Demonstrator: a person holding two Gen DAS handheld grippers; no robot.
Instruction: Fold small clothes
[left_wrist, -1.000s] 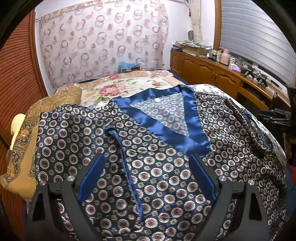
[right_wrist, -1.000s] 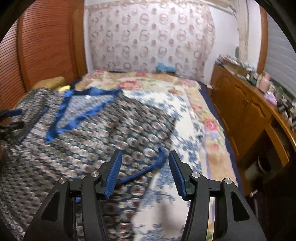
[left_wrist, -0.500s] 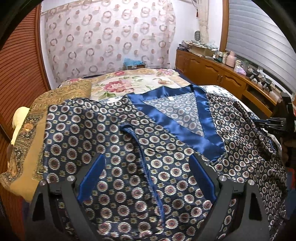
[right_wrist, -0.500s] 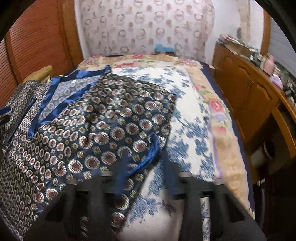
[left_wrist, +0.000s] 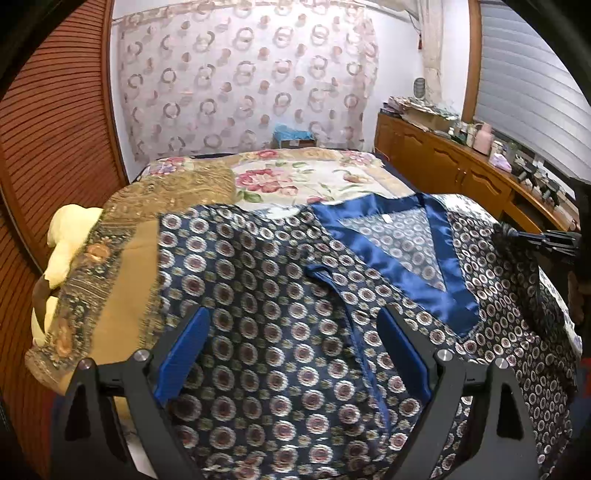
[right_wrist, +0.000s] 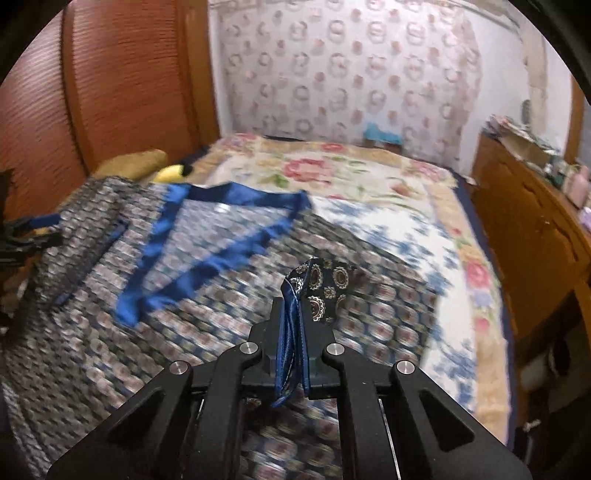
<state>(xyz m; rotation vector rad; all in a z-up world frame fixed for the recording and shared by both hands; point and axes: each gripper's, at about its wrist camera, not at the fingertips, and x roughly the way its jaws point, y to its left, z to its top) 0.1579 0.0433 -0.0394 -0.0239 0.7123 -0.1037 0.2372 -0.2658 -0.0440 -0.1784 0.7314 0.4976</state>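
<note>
Lying spread on the bed (left_wrist: 317, 177): robe (left_wrist: 280, 325), navy with medallion print and blue satin collar (left_wrist: 402, 266). Right tool (right_wrist: 291, 332): clenched on a gathered fold of the robe's blue-trimmed edge, lifted off the bed. Left tool (left_wrist: 291, 354): released, jaws wide apart over the robe, nothing between them. Beside the robe, toward the louvred wall: gold pillow (left_wrist: 122, 280).

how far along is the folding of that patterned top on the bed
Early. Done: the patterned top lies spread flat on the bed. In hand: the right gripper is shut on its blue-trimmed edge; the left gripper hovers open above the cloth. Left: every fold.
</note>
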